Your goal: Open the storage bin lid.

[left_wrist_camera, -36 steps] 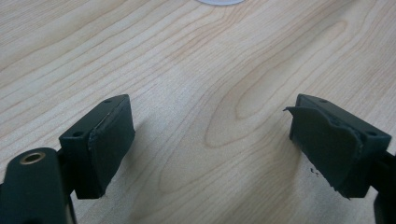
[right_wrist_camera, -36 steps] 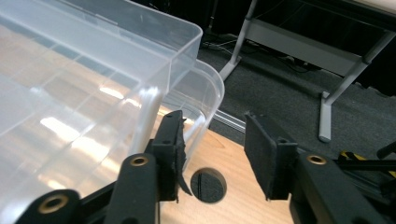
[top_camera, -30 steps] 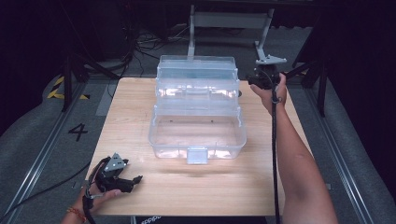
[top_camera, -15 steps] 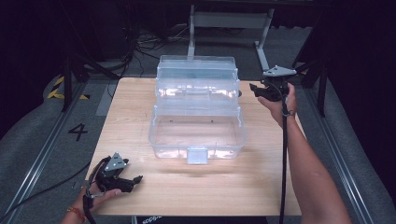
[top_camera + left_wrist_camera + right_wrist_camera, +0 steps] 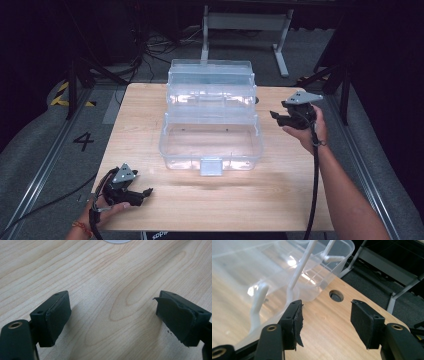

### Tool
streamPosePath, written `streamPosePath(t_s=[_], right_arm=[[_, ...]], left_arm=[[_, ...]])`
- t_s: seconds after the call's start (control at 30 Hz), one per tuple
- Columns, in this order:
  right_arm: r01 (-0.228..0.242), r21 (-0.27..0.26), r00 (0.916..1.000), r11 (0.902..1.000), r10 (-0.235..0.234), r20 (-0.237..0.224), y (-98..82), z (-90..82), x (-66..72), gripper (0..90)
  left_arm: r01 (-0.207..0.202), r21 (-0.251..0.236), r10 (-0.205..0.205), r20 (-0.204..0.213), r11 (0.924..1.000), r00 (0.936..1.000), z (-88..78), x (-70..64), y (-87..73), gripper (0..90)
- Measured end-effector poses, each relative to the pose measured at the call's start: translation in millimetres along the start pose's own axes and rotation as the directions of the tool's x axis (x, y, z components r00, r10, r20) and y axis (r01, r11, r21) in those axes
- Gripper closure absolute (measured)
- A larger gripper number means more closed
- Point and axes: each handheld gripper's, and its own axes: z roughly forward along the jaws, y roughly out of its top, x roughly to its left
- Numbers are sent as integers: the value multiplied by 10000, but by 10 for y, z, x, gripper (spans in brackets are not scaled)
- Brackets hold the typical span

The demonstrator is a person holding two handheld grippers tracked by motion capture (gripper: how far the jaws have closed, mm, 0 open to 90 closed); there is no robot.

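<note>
A clear plastic box (image 5: pixel 210 130) stands opened out in stepped tiers at the middle of the wooden table (image 5: pixel 280 200). My right gripper (image 5: pixel 274 116) hovers just off the box's right side and points toward it. In the right gripper view its jaws (image 5: pixel 325 317) stand apart with bare table between them. They have just been opening. The box's wall and white hinge arms (image 5: pixel 297 272) lie just beyond the left jaw. My left gripper (image 5: pixel 145 194) rests low at the near left corner, open, with only wood between its pads (image 5: pixel 112 315).
A round cable hole (image 5: pixel 336 295) is cut in the table beyond the right jaws. The box's front latch (image 5: pixel 211 166) faces the near edge. A grey metal frame (image 5: pixel 245 20) and cables sit on the floor behind the table.
My right gripper has drawn away from the box's upper right end, toward the near side and slightly right, and a little lower. The left gripper has stayed put.
</note>
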Motion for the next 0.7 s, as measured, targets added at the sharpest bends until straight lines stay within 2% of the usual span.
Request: streamPosePath(t_s=[0.3, 0.47, 0.53, 0.57, 0.63, 0.7], right_arm=[[211, 169, 9993, 9996, -205, -314, -291, -141, 83, 405], [212, 245, 9983, 9995, -199, -543, -527, -227, 154, 382], [184, 275, 9979, 9995, -167, -623, -587, -241, 168, 376], [82, 346, 9972, 9994, -56, -752, -707, -263, 196, 366], [59, 410, 9969, 9991, -27, -785, -761, -271, 206, 358], [-174, 392, 9948, 9991, 213, -997, -889, -293, 216, 348]], left_arm=[[5, -2, -5, 0, 10000, 10000, 0, 0, 0, 131], [4, -2, -4, -1, 10000, 10000, 0, 0, 0, 131], [5, -1, -5, 1, 10000, 10000, 0, 0, 0, 131], [8, -2, -8, 0, 10000, 10000, 0, 0, 0, 131], [2, -1, -2, -2, 10000, 10000, 0, 0, 0, 130], [20, -11, -20, 0, 10000, 10000, 1, -1, 0, 130]])
